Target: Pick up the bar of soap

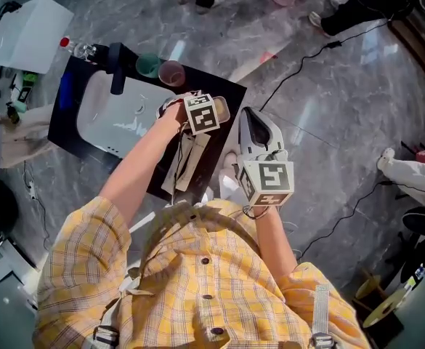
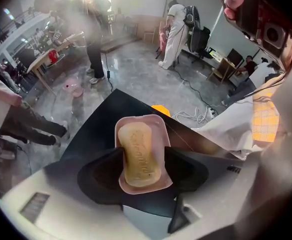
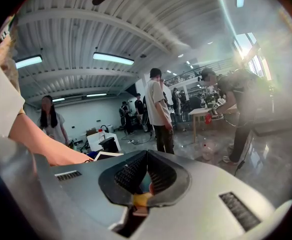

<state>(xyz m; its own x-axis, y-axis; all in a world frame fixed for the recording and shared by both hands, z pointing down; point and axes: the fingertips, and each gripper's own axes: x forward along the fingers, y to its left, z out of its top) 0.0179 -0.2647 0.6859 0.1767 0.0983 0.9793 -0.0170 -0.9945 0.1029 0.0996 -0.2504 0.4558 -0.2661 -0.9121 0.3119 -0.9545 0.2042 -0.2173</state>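
The soap (image 2: 136, 151) is tan, in a pale pink dish (image 2: 160, 128) on a black counter (image 2: 96, 131). The sink (image 1: 114, 122) is white and the tap (image 1: 116, 70) black. At its far right stand a green cup (image 1: 148, 65) and a pink cup (image 1: 172, 72). The left gripper (image 2: 142, 159) has black jaws. The right gripper (image 3: 146, 156) is grey, with black ribbed pads (image 3: 128, 174) and a yellow bit (image 3: 142, 199) at their near end. The left cube (image 1: 201, 113) and right cube (image 1: 269, 182) carry black-and-white square markers. The shirt (image 1: 197, 282) is yellow plaid with thin dark lines. The floor (image 1: 328, 100) is grey marble with pale veins. A white box (image 1: 30, 31) sits far left.
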